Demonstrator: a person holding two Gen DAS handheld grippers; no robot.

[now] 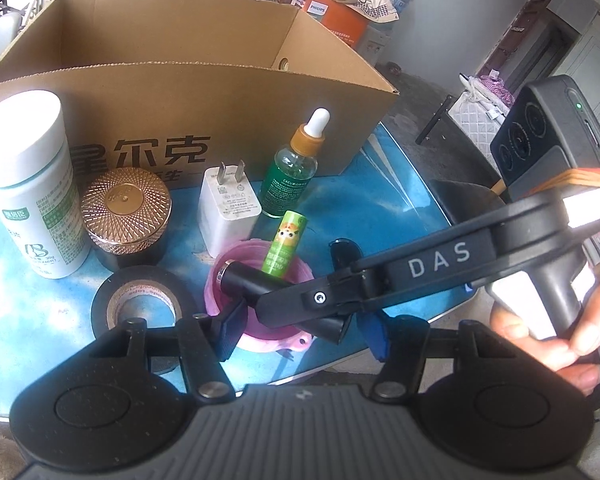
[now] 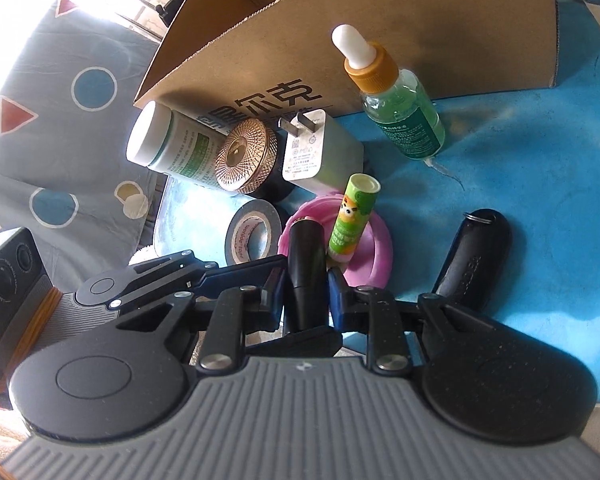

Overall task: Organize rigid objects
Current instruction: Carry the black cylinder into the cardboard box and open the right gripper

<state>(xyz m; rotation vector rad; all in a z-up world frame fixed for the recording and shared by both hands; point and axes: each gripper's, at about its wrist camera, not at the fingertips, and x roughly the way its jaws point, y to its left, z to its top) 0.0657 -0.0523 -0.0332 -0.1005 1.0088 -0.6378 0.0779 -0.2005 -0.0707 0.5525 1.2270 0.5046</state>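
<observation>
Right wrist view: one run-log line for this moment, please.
right claw: shut on black tube | over pink cup | left claw: astride cup

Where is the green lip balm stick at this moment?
In both wrist views the green lip balm stick leans inside the pink cup, beside the black tube, just in front of the white charger.

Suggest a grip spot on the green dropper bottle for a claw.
Take the dropper bottle at the orange collar under the white bulb, coming from above. It stands upright and apart; the charger to one side and box behind crowd a low side approach.
</observation>
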